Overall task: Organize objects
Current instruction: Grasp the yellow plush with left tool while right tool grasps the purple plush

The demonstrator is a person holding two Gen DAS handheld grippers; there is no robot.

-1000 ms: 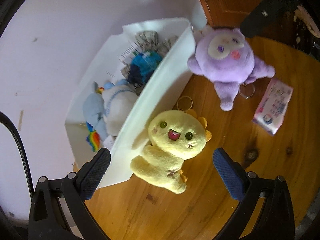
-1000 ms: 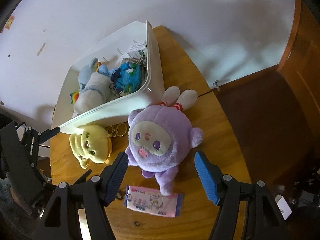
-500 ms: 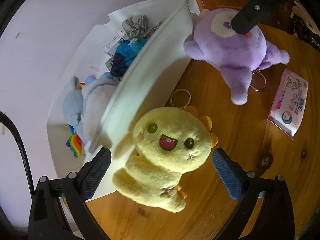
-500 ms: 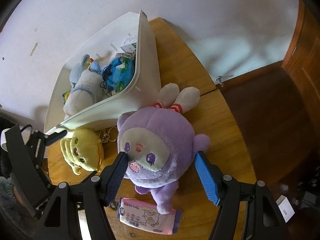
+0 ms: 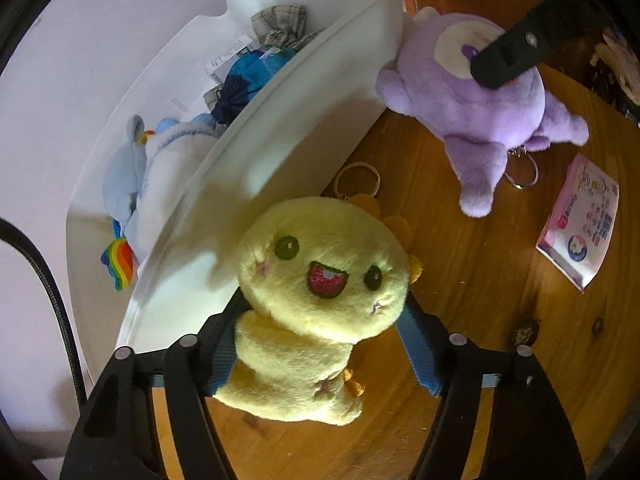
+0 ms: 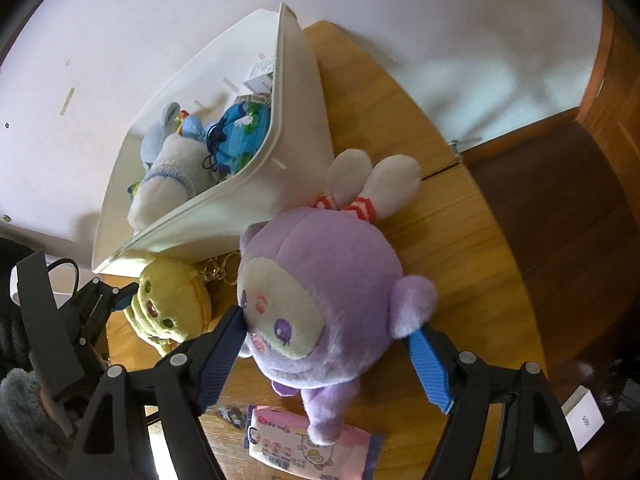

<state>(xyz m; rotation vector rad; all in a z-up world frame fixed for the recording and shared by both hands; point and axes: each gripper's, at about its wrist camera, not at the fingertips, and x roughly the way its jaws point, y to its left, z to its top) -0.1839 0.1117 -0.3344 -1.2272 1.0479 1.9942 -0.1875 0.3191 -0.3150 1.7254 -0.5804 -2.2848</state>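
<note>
Blue pads of the left gripper (image 5: 320,344) now press on both sides of the yellow plush (image 5: 320,280); a second ago they stood wide apart with the toy lying loose between them on the table (image 5: 480,360), so the jaws have closed on it. From the other side, the right gripper (image 6: 328,364) has dropped down around the purple plush (image 6: 320,300), and its blue pads now sit against the toy's head, one at the cheek and one under the ear. I cannot tell if they squeeze hard yet, but they look shut on it. Both toys rest on the wood, just beside the white bin (image 5: 260,168). A pink tissue pack (image 5: 578,220) lies near the purple toy's foot. Farther back, inside the bin, a white and blue plush (image 6: 168,176) and a blue pouch (image 6: 240,136) already lie together. My guess is that both toys are about to be lifted and put in the bin with the others. The tissue pack would be left to pick up after that.
</note>
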